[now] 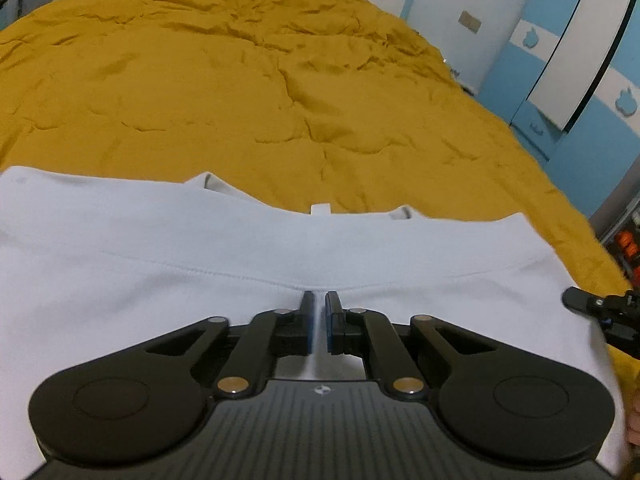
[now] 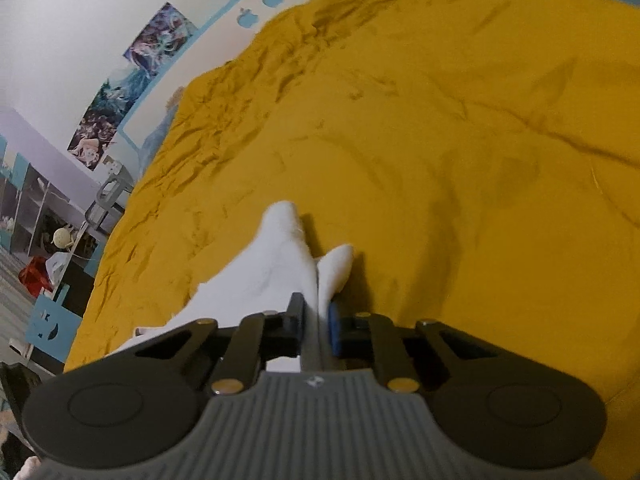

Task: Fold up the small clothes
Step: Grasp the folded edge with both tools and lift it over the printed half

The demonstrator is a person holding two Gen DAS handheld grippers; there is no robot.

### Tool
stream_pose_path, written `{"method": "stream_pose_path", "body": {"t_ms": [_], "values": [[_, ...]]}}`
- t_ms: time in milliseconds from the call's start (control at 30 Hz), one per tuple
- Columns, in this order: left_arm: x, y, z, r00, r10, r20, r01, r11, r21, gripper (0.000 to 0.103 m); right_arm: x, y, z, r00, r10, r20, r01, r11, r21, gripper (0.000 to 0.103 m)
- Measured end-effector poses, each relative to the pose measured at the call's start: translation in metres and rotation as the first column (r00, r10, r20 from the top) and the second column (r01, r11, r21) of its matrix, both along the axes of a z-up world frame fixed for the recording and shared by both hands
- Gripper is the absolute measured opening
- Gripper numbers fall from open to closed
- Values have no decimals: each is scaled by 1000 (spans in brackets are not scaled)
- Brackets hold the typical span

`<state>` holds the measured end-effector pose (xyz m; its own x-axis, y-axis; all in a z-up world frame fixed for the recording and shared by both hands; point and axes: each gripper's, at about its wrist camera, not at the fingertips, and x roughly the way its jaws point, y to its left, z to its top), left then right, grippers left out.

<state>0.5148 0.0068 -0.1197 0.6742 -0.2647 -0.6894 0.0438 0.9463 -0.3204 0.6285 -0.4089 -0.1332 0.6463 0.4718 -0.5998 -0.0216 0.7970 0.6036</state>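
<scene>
A white garment lies spread across the near part of the yellow bed cover, its waistband seam running left to right. My left gripper is shut on a pinch of the white garment just below that seam. My right gripper is shut on a corner of the same white garment, which bunches up and sticks out past the fingers above the bed cover. The right gripper also shows at the right edge of the left wrist view.
The bed cover is wrinkled and stretches far ahead. Blue and white wardrobe doors stand to the right of the bed. Shelves and a red bag are on the floor off the bed's left side.
</scene>
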Motion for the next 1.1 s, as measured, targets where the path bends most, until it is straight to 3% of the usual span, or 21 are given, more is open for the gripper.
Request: {"method": "stream_pose_path", "body": {"t_ms": [200,267,367,500,600,700,900,1100], "values": [[-46,32,45,996,36,78,-38,999,34,8,-12,26,45,998,19,57,-18,1000,-11,6],[-60,50,60,994,67,85,-71,996,53,8,-17,43,62,997,25,70,-25,1000,-10,5],[-83,87,85,989,118,90,-120,993,18,8,-24,75,89,994,48,96,-49,999,11,5],[-110,131,105,980,186,69,-191,979,69,8,-28,132,119,988,101,115,-105,994,32,5],[-130,153,105,979,194,68,-197,980,39,8,-32,183,135,984,138,109,-141,990,24,5],[-145,167,96,969,242,58,-245,967,68,13,-39,240,139,981,178,82,-178,984,-1,5],[-154,194,80,955,296,32,-297,954,41,14,-57,335,133,965,255,67,-253,967,-42,5],[-161,215,74,950,309,45,-308,951,-31,17,-64,411,113,954,296,40,-291,952,-90,4]]}}
